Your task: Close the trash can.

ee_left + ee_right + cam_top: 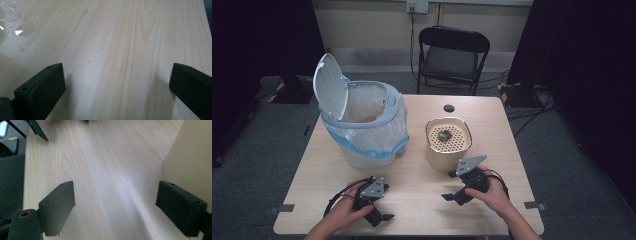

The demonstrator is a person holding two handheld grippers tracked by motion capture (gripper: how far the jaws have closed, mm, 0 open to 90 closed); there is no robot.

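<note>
A white bin [362, 125] is standing on the left half of the wooden table [412, 200], its hinged lid [330, 85] tipped up and back, and a clear liner with a blue hem [377, 150] is spilling over its rim; something pale and round is lying inside, too small to identify. To its right, well apart from it, a cream canister [447, 145] is sitting near the table's middle, topped by a perforated tray on which a small dark lump [443, 135] is resting (what the lump is cannot be made out). The right gripper [457, 194] is hovering just in front of the canister, held in the person's right hand [492, 195]; in the right gripper view its jaws are standing wide apart with nothing between them but bare tabletop, and the canister's cream wall [192, 157] is rising close beside the right-hand jaw, though contact cannot be told. The left gripper [379, 216] is sitting low at the near edge of the table in the left hand [344, 212], in front of the bin; in the left gripper view its jaws are likewise spread wide over bare wood, gripping nothing, with the crinkled plastic of the liner [10, 27] showing at the upper left corner.
</note>
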